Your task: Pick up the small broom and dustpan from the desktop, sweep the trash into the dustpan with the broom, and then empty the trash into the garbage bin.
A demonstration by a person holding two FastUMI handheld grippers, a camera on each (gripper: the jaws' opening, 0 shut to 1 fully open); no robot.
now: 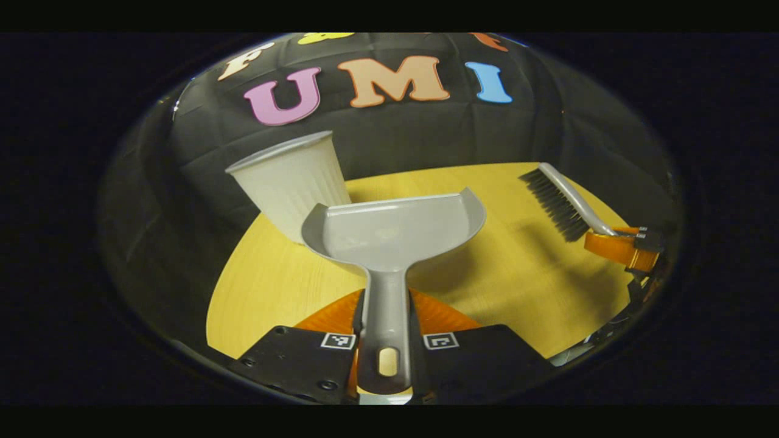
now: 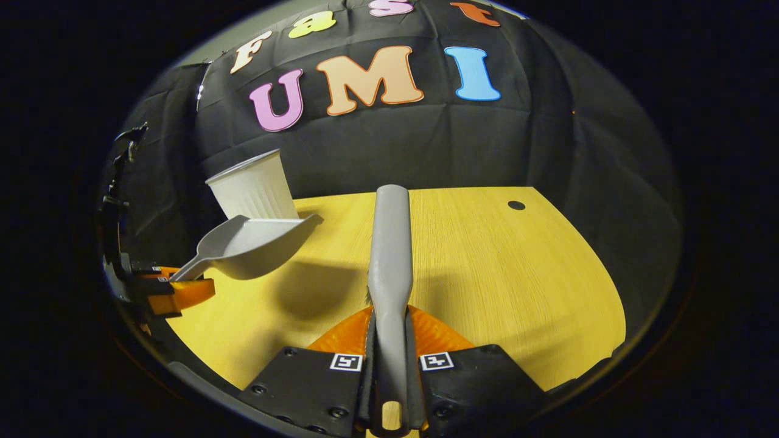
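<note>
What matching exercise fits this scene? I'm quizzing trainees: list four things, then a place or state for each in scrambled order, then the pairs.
1. grey plastic dustpan
2. grey small broom with dark bristles
3. white ribbed plastic garbage bin
4. yellow wooden desktop

A. stands at the desktop's far edge
B. clamped in the left gripper
C. lies under both tools
D. clamped in the right gripper

Pairs: 1-B, 2-D, 3-A, 4-C

Left gripper view: rides low over the round yellow wooden tabletop (image 1: pixel 499 280), facing the black cloth wall (image 1: pixel 414 140), close up. Right gripper view: same height, facing likewise. Shared: tabletop, wall, white ribbed plastic bin (image 1: pixel 292 182) at the left edge.
</note>
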